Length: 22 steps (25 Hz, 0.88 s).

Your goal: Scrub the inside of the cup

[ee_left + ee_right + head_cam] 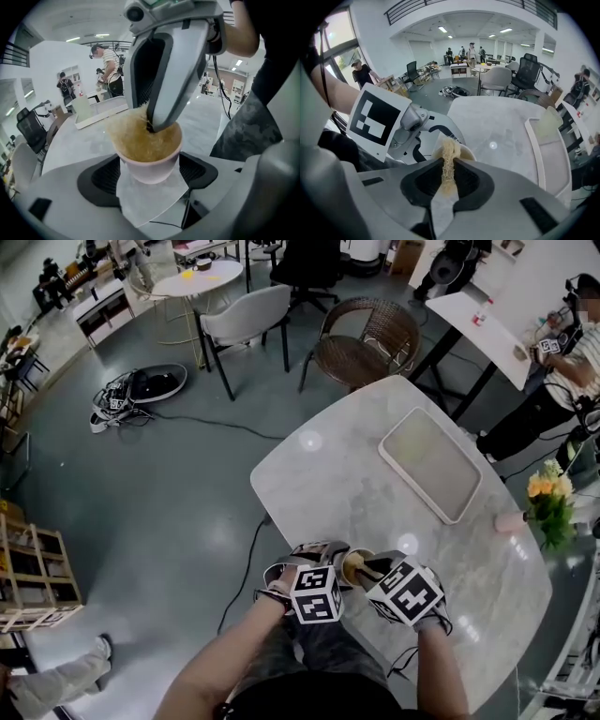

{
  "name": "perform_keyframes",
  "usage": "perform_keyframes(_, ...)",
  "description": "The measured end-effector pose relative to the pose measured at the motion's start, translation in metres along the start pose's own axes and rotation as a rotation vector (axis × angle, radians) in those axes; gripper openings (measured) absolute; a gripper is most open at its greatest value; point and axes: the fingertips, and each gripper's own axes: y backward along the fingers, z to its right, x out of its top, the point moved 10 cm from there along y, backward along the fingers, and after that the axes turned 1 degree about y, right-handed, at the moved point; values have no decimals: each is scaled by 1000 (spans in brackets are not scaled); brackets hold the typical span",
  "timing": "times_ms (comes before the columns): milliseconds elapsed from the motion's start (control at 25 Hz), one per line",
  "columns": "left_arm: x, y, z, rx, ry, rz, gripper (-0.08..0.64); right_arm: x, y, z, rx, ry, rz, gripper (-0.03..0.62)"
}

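Over the table edge, pale pink cup (tan scrubber inside) clamped in left fingers, right fingers pinching scrubber.

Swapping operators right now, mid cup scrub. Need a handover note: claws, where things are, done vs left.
Left claw: closed on the sides of the pale pink round cup, at the near edge of the white marble table.
Right claw: shut on a tan fibrous loofah scrubber, its end pushed into the cup.
Done: cup gripped, scrubber inserted.
Left: work the scrubber round the inner wall and bottom, then pull it out. The fibre hides the inside, so cleanliness can't be judged.
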Motion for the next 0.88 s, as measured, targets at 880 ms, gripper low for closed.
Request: perform_keyframes(880,-1,16,58,303,242,-55,296,-7,-21,-8,27,35,-99,61)
